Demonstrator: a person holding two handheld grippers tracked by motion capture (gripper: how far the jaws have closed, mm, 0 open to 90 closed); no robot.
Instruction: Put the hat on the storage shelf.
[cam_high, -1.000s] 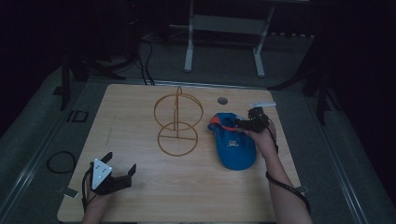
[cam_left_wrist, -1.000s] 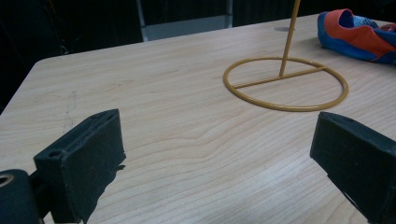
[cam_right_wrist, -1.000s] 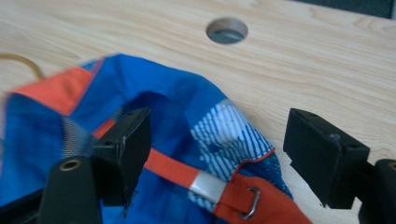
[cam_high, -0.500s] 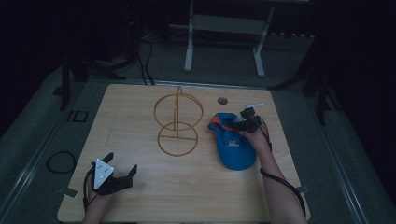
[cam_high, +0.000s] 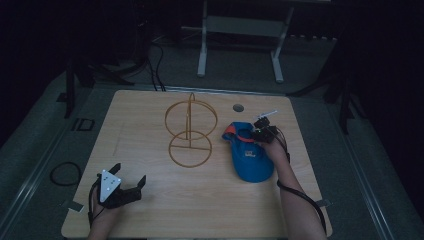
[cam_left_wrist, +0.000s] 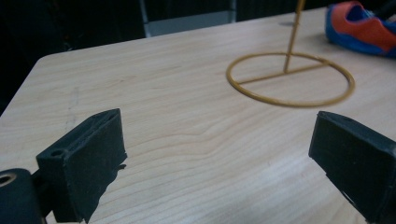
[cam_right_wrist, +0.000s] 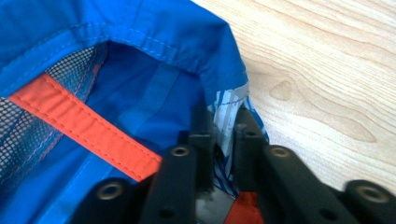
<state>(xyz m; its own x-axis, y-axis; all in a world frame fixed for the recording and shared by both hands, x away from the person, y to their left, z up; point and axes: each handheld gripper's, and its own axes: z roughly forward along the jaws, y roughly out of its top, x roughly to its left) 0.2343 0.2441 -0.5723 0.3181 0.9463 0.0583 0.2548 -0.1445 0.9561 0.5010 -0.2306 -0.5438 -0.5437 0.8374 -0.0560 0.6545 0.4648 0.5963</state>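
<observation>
Because the blue cap (cam_high: 251, 156) is soft, light cloth, the right claw (cam_right_wrist: 219, 140) has just been closing onto its rim, while the left claw (cam_high: 131, 179) stands apart over the table (cam_high: 150, 210).

One blue cap (cam_high: 251, 152) with orange trim, pinched at its edge by the right tongs (cam_high: 261, 133). One gold wire stand (cam_high: 190, 131) beyond the left tongs (cam_high: 128, 181). One wooden counter (cam_high: 150, 200). Two tongs.

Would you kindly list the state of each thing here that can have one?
Blue cap: upside down on the table, rim pinched.
Right tongs: jaws have just been closing, now shut on the cap's rim.
Left tongs: open, nothing between them.
Wire stand: upright, nothing hanging on it.
</observation>
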